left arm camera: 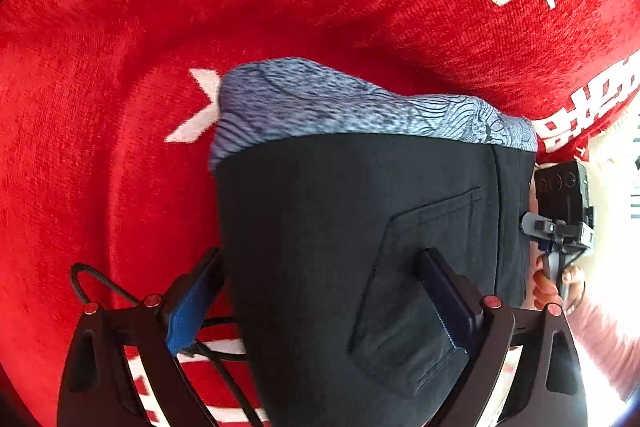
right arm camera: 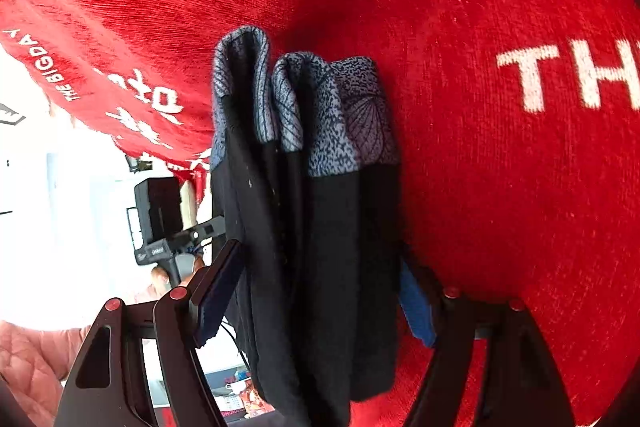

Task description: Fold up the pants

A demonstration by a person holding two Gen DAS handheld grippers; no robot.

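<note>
Pants (left arm camera: 320, 227) black, folded thick, blue-grey patterned cuffs, left claw (left arm camera: 320, 307) and right claw (right arm camera: 320, 299) clamping them, red chenille cloth (left arm camera: 120, 67)

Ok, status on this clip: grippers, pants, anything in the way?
Left gripper shut on pants. Right gripper shut on the bunched folds. Pants lifted over red cloth. Nothing in the way.
</note>
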